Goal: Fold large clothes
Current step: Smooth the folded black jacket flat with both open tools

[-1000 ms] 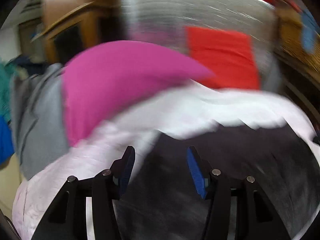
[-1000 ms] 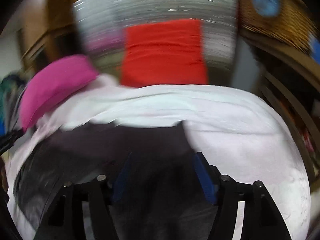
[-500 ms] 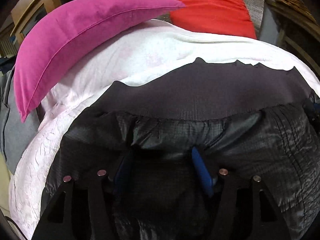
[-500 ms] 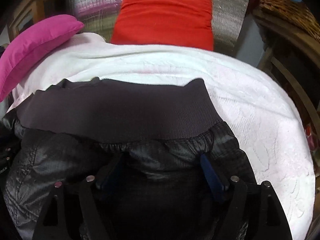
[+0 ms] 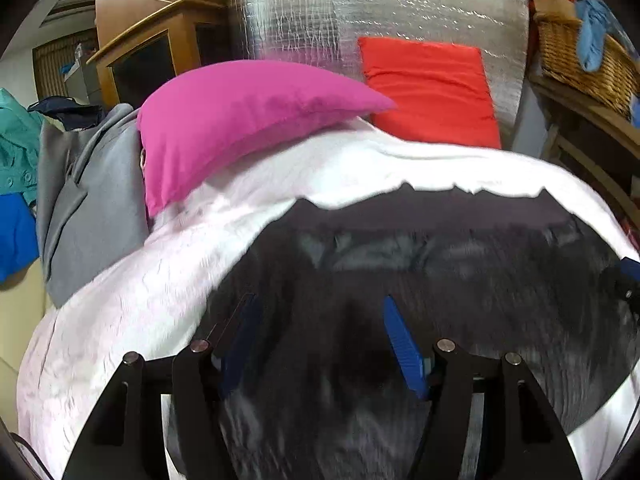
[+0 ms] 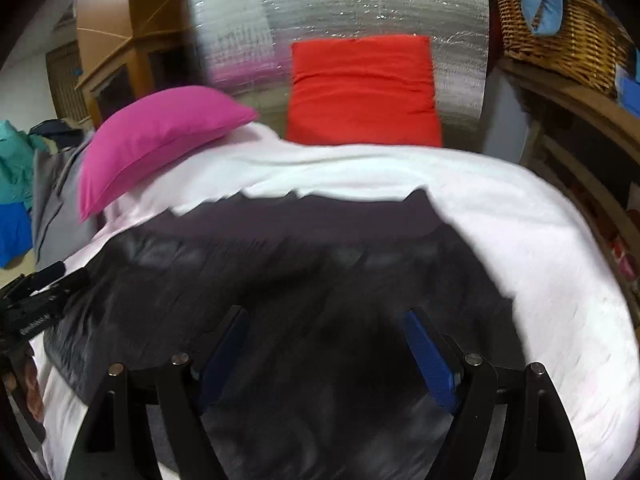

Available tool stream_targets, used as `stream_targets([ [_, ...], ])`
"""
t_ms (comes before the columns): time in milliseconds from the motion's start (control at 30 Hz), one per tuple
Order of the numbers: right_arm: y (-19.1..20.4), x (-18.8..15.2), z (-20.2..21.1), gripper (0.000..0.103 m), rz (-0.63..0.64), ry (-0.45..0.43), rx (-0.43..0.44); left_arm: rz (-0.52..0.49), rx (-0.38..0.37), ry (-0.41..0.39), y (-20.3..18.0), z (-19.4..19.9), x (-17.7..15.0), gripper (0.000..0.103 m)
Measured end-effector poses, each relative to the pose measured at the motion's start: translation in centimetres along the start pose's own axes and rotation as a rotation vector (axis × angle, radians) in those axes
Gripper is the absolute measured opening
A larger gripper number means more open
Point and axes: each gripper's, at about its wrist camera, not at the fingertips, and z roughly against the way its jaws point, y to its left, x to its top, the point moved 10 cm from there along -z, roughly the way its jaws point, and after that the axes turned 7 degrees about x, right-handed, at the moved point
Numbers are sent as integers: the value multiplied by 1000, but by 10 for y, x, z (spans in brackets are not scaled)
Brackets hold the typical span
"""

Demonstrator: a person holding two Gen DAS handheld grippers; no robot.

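Note:
A black shiny jacket (image 5: 440, 280) with a dark ribbed hem (image 5: 420, 212) lies spread on a white bedspread (image 5: 140, 292); it also shows in the right wrist view (image 6: 300, 280). My left gripper (image 5: 320, 320) is open just above the jacket's left part, blue pads apart with nothing between them. My right gripper (image 6: 324, 332) is open above the jacket's right part, also holding nothing. The left gripper's body (image 6: 36, 300) shows at the left edge of the right wrist view. Both views are motion-blurred.
A pink pillow (image 5: 240, 120) and a red cushion (image 5: 432, 88) lie at the bed's head against a silver foil panel (image 5: 360, 8). Grey and teal clothes (image 5: 80, 200) are piled at the left. A wicker basket (image 6: 560, 32) sits on wooden shelving at the right.
Both grippers have lifted off the jacket and pulled back; the fabric that bunched between the pads half a second ago now lies flat below them.

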Motion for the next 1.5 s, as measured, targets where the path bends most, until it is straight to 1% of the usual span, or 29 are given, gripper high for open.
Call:
stream_targets([
  [67, 5, -19, -10, 83, 6, 18, -11, -8, 10, 52, -4, -7, -21, 65],
  [133, -1, -41, -24, 83, 4, 60, -37, -21, 32, 110, -5, -25, -41, 66],
  [167, -5, -47, -30, 83, 6, 70, -58, -27, 36, 121, -5, -30, -48, 68],
  [233, -16, -49, -36, 84, 0, 65, -87, -43, 51, 121, -6, -35, -50, 69],
  [333, -19, -47, -41, 84, 2, 87, -98, -38, 66, 145, -3, -33, -46, 69],
  [400, -22, -39, -36, 83, -15, 96, -97, -23, 69, 141, -1, -26, -40, 69],
  [467, -25, -30, -24, 83, -42, 60, -89, -8, 41, 57, -7, -6, -26, 69],
  [533, -31, -23, -14, 84, -40, 19, -109, -35, 34, 11, -17, 9, -19, 69],
  [567, -38, -21, -12, 84, -38, 16, -131, -45, 18, 3, -25, 11, -17, 69],
  [600, -40, -23, -13, 84, -44, 30, -145, -56, 4, 5, -33, 11, -19, 69],
  [633, -52, -29, -21, 84, -64, 70, -167, -76, 0, 14, -40, 8, -20, 69],
  [700, -64, -36, -34, 86, -84, 117, -166, -133, 42, 89, -48, -14, -32, 69],
  [733, -65, -38, -34, 87, -82, 121, -162, -144, 33, 141, -51, -26, -41, 69],
  [767, -68, -34, -33, 87, -83, 124, -169, -141, 31, 146, -51, -27, -41, 71],
  [833, -68, -25, -29, 86, -99, 125, -167, -136, 38, 128, -47, -23, -32, 71],
  [867, -66, -18, -26, 86, -102, 106, -153, -128, 37, 104, -47, -18, -24, 71],
  [900, -63, -9, -23, 86, -101, 80, -139, -121, 30, 88, -47, -15, -18, 71],
  [967, -52, 4, -25, 86, -86, 61, -117, -100, -8, 60, -56, -11, -5, 71],
  [1000, -44, 9, -32, 86, -69, 68, -104, -97, -19, 65, -61, -14, -3, 71],
  [1067, -35, 7, -48, 86, -50, 98, -101, -103, -25, 91, -70, -24, -2, 71],
  [1133, -39, 1, -67, 87, -65, 150, -123, -111, -3, 141, -76, -42, -7, 71],
  [1167, -42, -1, -77, 87, -68, 169, -133, -104, 9, 154, -76, -48, -8, 71],
  [1233, -44, 0, -82, 88, -80, 168, -139, -99, 19, 171, -79, -52, -11, 72],
  [1267, -46, 1, -84, 88, -89, 170, -139, -103, 24, 193, -80, -57, -12, 72],
  [1333, -50, 1, -86, 88, -109, 182, -141, -105, 29, 201, -80, -57, -11, 72],
  [1400, -53, -1, -79, 87, -121, 181, -149, -96, 10, 200, -77, -52, -7, 71],
  [1433, -52, -1, -71, 87, -120, 172, -152, -86, 5, 183, -74, -45, -5, 71],
  [1467, -49, 1, -59, 87, -111, 145, -143, -75, 2, 162, -68, -37, -2, 71],
  [1500, -47, 3, -52, 87, -102, 125, -143, -62, -7, 125, -62, -27, 0, 71],
])
